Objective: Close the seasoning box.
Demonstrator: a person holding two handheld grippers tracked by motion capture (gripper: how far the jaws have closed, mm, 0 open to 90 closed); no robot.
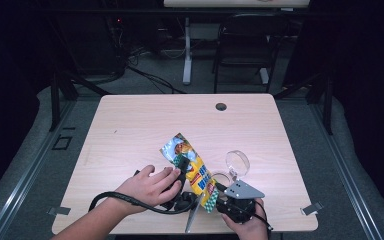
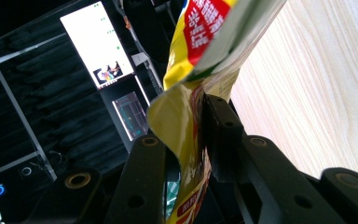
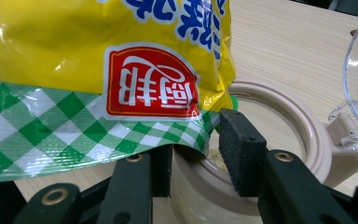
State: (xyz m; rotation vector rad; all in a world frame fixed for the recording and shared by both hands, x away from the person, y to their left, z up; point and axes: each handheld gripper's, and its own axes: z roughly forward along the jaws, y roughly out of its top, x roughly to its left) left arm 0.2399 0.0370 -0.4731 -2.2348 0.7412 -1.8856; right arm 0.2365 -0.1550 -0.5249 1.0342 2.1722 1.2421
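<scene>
Grippers first: your right gripper [image 3: 193, 154] has jaws spread around the rim of 1 round beige plastic jar [image 3: 279, 135]; your left gripper [image 2: 193, 154] pinches 1 glossy, crinkled yellow foil pouch [image 1: 192, 172], tilted over the jar. Clear hinged lid [image 1: 237, 162] stands open behind, on pale woodgrain table [image 1: 145, 120].

Overhead light falls brightly on the table [image 1: 130, 125] while the room toward twelve o'clock stays dark. In the left gripper view a monitor [image 2: 95, 44] at ten o'clock blows out white, and the near packet [image 3: 98, 60] looks soft
</scene>
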